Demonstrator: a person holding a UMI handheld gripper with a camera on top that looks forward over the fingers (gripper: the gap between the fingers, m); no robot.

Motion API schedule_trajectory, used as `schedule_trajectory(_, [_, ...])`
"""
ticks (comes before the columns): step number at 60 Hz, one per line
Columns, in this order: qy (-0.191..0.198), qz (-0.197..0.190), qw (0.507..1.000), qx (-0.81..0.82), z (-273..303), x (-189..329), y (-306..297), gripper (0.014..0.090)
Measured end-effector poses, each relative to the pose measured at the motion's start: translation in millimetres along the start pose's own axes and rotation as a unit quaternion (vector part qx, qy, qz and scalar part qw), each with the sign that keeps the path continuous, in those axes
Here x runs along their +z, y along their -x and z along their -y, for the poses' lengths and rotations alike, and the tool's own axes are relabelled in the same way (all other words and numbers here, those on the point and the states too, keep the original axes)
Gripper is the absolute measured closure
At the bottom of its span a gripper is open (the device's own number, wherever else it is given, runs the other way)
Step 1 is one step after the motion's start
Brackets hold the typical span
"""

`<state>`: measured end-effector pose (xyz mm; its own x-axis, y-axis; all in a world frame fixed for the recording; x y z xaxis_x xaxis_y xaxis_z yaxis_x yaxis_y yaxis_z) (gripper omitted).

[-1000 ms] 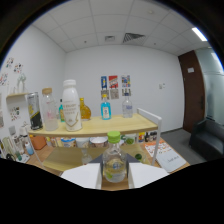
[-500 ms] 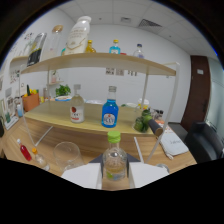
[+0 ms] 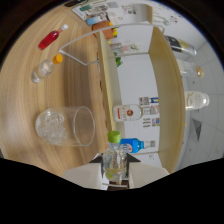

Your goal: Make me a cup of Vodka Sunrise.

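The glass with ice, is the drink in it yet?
Not yet. The glass has ice but no liquid that I can see. The gripper is shut on the green-capped bottle, tipped over beside the glass with its cap on. Opening, pouring and the other ingredients remain.

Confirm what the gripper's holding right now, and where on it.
The gripper is shut on a small clear bottle with a green cap. The fingers clamp its body below the cap, one on each side.
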<state>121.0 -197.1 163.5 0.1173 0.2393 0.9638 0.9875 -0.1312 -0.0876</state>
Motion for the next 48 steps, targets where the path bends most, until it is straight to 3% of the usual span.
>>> schedule_trajectory(13, [0.013,-0.034,0.967,-0.252,5,4,-14,0.0697])
schedule_trajectory(25, [0.022,-0.033,0.946,-0.323,9,5,-19,0.0698])
schedule_trajectory(36, [0.0,-0.034,0.971,-0.235,23,-4,-32,0.0697])
schedule_trajectory(43, [-0.033,-0.034,0.998,-0.041,29,-15,-52,0.0698])
schedule_trajectory(48, [-0.05,-0.042,0.989,0.134,25,-23,-72,0.0696])
